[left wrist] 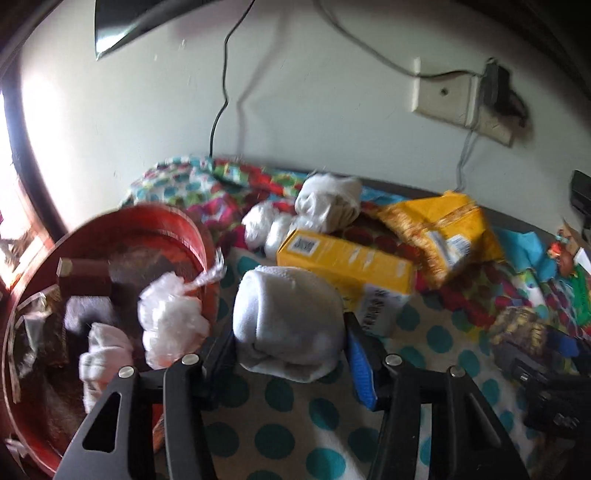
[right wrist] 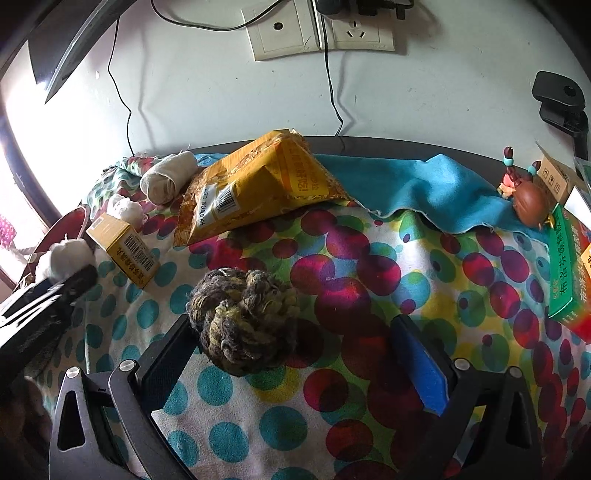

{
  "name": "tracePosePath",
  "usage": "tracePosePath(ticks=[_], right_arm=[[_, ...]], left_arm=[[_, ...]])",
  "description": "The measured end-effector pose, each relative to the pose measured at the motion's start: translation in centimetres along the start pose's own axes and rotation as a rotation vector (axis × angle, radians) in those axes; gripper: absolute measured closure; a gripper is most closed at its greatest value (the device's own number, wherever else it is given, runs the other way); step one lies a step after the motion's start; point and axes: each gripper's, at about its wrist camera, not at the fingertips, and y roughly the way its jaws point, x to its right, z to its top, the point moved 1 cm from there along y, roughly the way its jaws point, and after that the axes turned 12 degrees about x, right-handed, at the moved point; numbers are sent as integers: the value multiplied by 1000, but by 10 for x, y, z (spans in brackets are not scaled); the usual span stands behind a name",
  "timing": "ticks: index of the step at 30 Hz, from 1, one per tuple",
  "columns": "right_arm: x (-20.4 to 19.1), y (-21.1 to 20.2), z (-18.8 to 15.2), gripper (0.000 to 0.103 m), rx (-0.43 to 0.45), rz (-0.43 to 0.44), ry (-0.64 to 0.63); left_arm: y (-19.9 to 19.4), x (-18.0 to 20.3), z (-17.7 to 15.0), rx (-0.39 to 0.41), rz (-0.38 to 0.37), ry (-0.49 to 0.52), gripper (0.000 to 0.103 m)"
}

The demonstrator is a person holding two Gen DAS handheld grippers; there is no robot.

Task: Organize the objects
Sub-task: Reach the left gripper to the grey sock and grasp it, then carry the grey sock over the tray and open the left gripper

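Observation:
My left gripper [left wrist: 290,343] is shut on a rolled white sock [left wrist: 286,321] and holds it above the dotted cloth, just right of a red round tub [left wrist: 177,225]. The tub holds a white sock [left wrist: 105,354], a white plastic bundle [left wrist: 171,317] and dark items. My right gripper [right wrist: 295,354] is open. A dark yellow-grey yarn ball [right wrist: 245,317] lies on the cloth between its fingers, touching the left finger [right wrist: 166,358]. The held sock also shows in the right wrist view [right wrist: 68,258].
A yellow box [left wrist: 351,269], a yellow packet [left wrist: 443,232], a beige rolled sock [left wrist: 328,201] and a white bundle [left wrist: 264,225] lie further back. In the right wrist view a green box [right wrist: 569,266] and a figurine [right wrist: 528,195] sit right. Wall and sockets [right wrist: 317,33] behind.

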Motion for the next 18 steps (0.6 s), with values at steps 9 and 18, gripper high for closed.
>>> tracePosePath(ticks=[9,18], right_arm=[[-3,3,0,0,-13,-13,-26],[-6,6,-2,0,-23,-35,-51]], left_arm=[[-50,-16,9,59,9,7,49],[-80,-62,7,74,74,-20,49]])
